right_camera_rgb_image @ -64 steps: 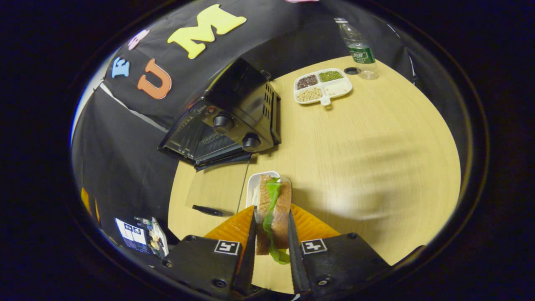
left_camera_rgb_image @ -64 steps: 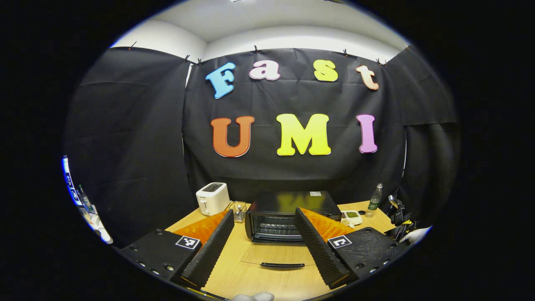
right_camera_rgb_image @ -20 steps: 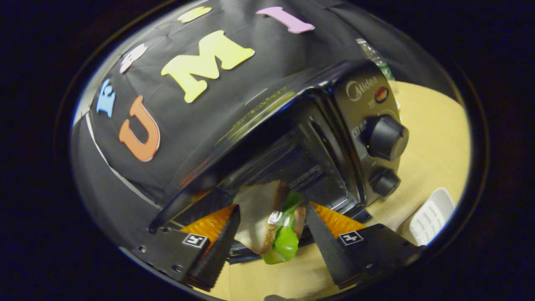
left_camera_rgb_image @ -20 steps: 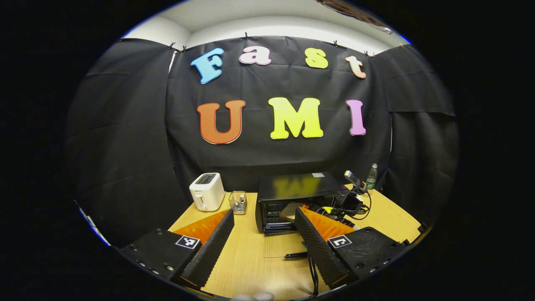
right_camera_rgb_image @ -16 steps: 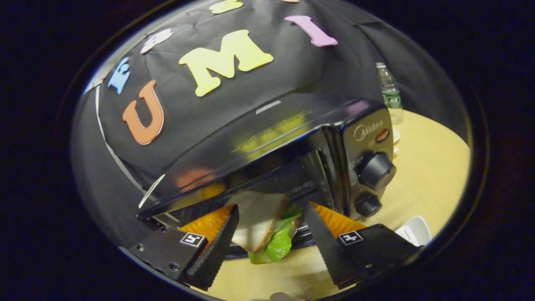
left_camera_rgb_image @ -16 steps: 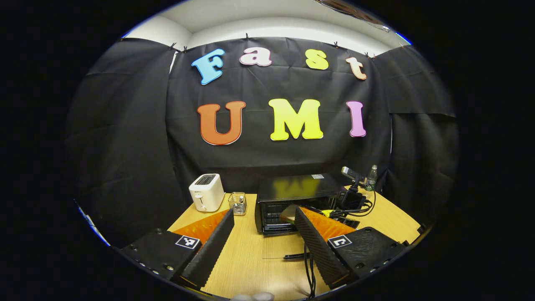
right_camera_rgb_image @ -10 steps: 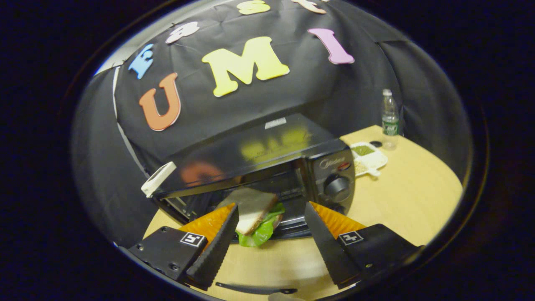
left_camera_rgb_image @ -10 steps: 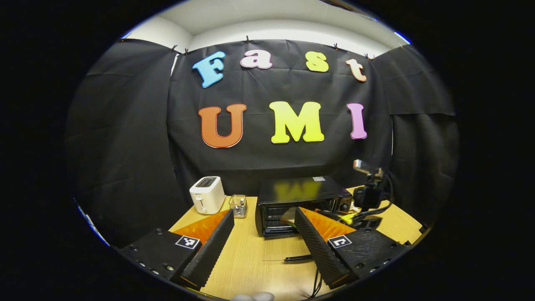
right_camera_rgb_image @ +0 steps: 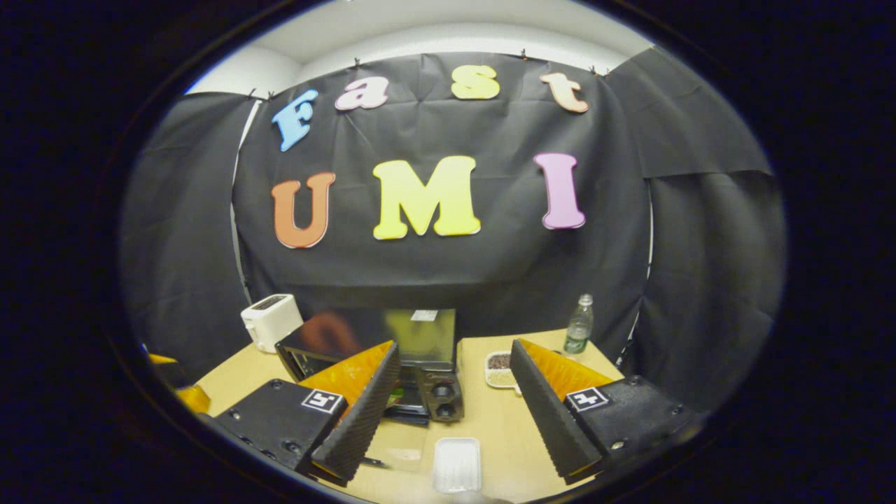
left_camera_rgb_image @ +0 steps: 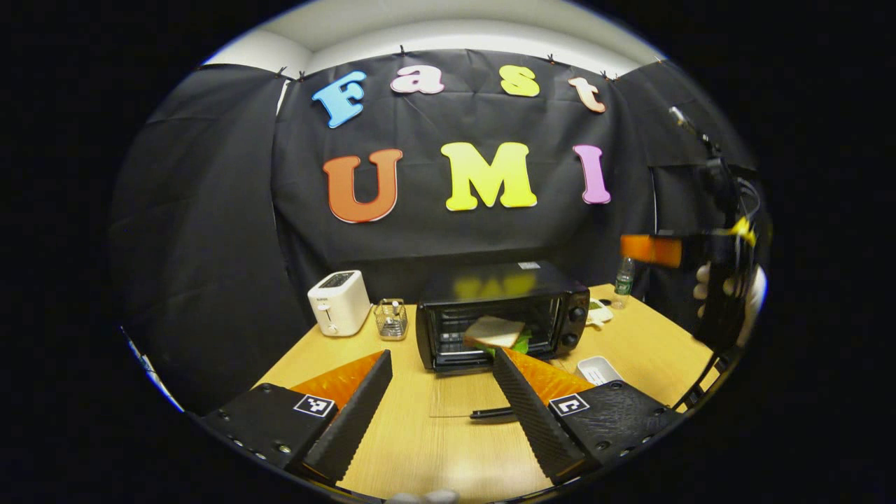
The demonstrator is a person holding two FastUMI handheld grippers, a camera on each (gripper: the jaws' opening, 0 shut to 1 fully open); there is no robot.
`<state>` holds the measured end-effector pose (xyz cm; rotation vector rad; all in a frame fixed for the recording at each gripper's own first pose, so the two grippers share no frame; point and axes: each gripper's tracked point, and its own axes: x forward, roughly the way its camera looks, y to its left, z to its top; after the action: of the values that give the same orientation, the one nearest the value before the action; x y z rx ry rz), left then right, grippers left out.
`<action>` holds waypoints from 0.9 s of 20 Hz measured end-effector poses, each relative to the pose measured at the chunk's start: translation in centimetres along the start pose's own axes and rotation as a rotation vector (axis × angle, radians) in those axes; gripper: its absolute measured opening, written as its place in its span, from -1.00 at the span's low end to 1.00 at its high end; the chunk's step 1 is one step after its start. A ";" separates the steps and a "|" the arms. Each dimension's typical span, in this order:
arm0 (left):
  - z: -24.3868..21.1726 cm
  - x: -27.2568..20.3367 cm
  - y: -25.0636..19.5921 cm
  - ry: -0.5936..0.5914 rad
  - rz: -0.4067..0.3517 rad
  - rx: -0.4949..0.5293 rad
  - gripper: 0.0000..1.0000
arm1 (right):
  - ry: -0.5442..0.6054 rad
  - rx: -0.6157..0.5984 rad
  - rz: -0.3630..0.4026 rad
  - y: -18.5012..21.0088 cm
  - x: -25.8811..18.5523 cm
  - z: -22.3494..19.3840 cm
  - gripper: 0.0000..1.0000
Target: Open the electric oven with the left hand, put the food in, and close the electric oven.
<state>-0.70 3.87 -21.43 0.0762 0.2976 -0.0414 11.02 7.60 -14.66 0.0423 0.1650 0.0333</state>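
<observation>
The sandwich (left_camera_rgb_image: 498,332) now lies inside the electric oven (left_camera_rgb_image: 500,315), ahead of the left tool (left_camera_rgb_image: 442,392), whose jaws are spread and empty. The right tool (right_camera_rgb_image: 453,388) has let it go and pulled up and back, jaws apart, above the white tray (right_camera_rgb_image: 456,464) on the bench (left_camera_rgb_image: 434,448). The glass door (left_camera_rgb_image: 467,400) lies flat, so closing is what remains.
</observation>
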 end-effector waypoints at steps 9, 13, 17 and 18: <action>-10.4 3.7 -8.0 0.170 -0.064 -0.033 0.92 | -0.074 -0.055 -0.056 -9.1 -7.1 5.1 0.90; -13.5 5.6 -9.7 0.216 -0.055 -0.020 0.92 | -0.051 -0.068 -0.076 -12.1 -8.4 4.8 0.90; -16.1 7.8 -10.2 0.268 -0.035 -0.044 0.92 | -0.024 -0.099 -0.093 -14.3 -9.0 4.3 0.90; -16.3 8.4 -10.2 0.267 -0.028 -0.055 0.92 | -0.021 -0.104 -0.094 -14.6 -9.1 4.3 1.00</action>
<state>2.01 -5.23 -40.16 0.0229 0.5662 -0.0511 3.20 -7.49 -9.58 -0.0689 0.1443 -0.0520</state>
